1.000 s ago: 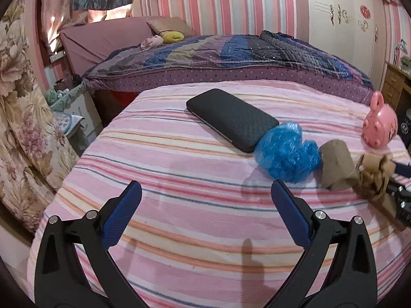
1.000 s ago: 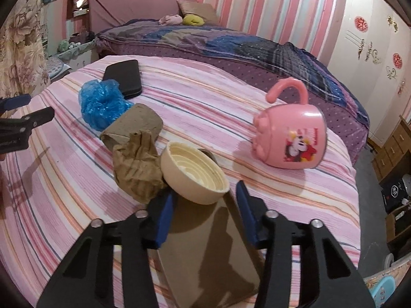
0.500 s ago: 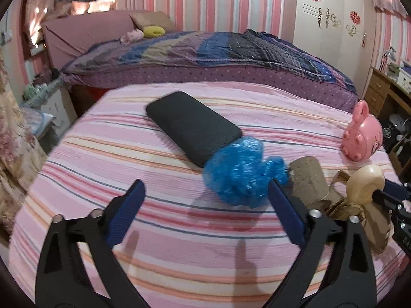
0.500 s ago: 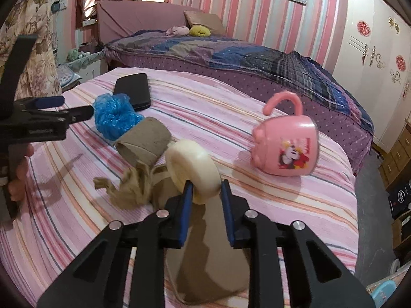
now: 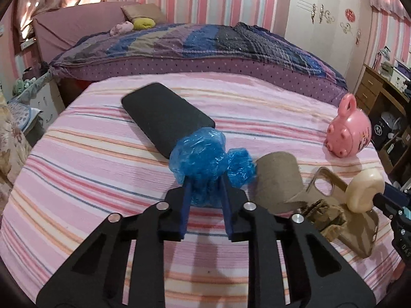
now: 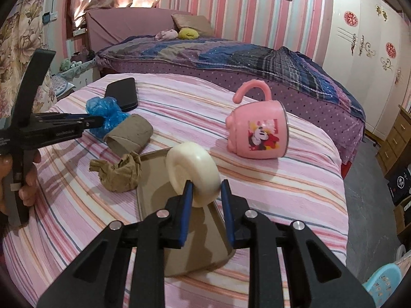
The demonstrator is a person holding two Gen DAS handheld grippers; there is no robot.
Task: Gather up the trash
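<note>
Blue plastic wad (image 5: 205, 159): crumpled film, on the striped bedspread (image 5: 90, 179), touching the black case (image 5: 164, 118) on its far side and just beside the cardboard tube (image 5: 278, 177). Judged very light, soft, springy, a little slick; best pinched through the thick middle, not a loose frill. Left gripper (image 5: 205, 190): jaws just closed in, now narrow, pads pressing into the wad's near lobe.

Cream lid (image 6: 192, 172): rigid, smooth, rounded, judged light but prone to swivel. Right gripper (image 6: 205, 192): nearly closed, pinching the lid's lower edge above the tan tray (image 6: 159, 179).

Crumpled brown paper (image 6: 118, 172): untouched, beside the tray.
</note>
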